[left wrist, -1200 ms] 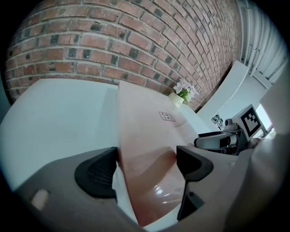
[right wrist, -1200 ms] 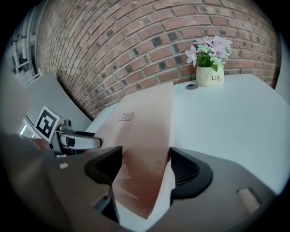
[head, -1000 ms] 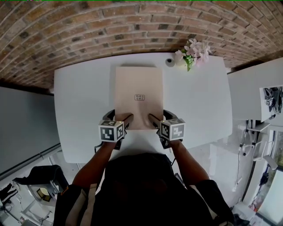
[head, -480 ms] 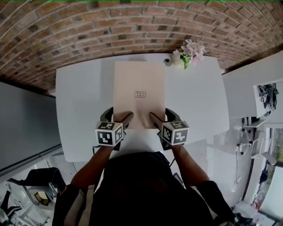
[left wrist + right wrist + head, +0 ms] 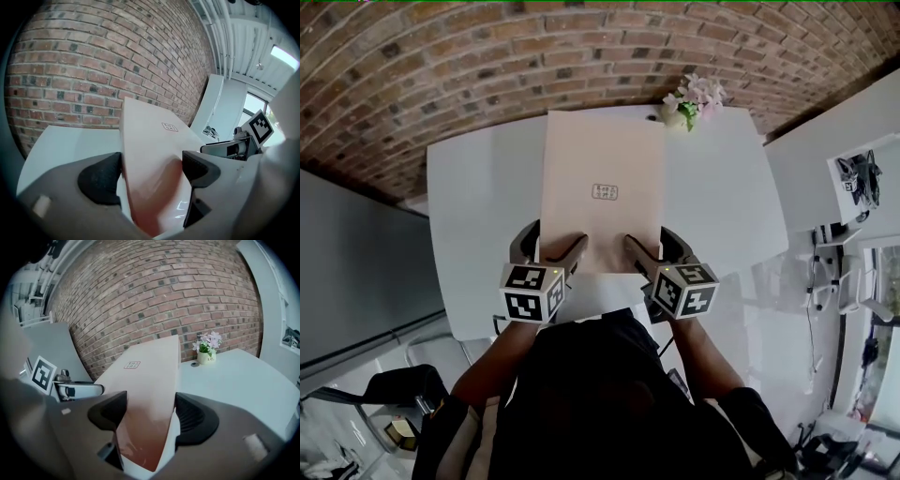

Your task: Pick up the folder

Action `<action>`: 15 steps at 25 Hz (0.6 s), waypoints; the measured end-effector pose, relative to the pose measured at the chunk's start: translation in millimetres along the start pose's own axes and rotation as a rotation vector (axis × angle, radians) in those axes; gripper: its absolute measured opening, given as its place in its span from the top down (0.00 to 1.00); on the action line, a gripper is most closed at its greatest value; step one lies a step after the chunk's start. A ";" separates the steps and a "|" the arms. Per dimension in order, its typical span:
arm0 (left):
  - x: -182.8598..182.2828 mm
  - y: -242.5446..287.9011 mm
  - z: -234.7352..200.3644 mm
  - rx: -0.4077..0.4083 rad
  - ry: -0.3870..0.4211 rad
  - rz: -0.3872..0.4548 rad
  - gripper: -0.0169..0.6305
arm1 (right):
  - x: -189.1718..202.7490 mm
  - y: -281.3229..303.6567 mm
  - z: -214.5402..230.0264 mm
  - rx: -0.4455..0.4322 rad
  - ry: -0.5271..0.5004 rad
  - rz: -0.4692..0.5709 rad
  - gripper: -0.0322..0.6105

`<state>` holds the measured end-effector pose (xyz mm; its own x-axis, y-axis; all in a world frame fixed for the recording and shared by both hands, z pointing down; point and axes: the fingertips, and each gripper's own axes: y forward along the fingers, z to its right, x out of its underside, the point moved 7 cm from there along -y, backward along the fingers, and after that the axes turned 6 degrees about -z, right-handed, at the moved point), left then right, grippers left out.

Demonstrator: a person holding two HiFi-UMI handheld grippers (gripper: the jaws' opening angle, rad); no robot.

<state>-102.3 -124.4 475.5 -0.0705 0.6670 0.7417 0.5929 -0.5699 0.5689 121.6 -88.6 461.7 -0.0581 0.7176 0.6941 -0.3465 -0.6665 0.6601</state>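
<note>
Lifted higher than before, tan folder (image 5: 602, 187) hangs over white table (image 5: 478, 206). Small pot (image 5: 675, 112) holds pink flowers. Folder's long axis points at the brick wall; left gripper (image 5: 551, 249) and right gripper (image 5: 654, 249) pinch its near edge.

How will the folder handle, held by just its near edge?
The folder is probably fairly stiff: its far end juts out flat, without drooping, in both gripper views. It looks thin and light, so the left gripper and right gripper likely cope. Its smooth cover may slip in the jaws, so lift evenly.
</note>
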 end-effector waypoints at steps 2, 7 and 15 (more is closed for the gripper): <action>2.2 -10.5 -0.4 0.014 0.009 0.010 0.33 | 4.5 -8.3 -10.5 0.015 0.008 0.018 0.44; 10.2 -31.7 4.8 0.044 0.019 0.028 0.33 | 15.9 -30.4 -29.5 0.049 0.008 0.048 0.44; -3.2 -41.5 49.5 0.084 0.095 0.085 0.33 | 17.3 -79.1 -16.7 0.084 0.018 0.134 0.44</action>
<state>-87.0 -79.1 432.0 -0.0909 0.5675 0.8184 0.6644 -0.5776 0.4743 132.3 -20.1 416.7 -0.1154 0.6243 0.7726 -0.2547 -0.7704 0.5845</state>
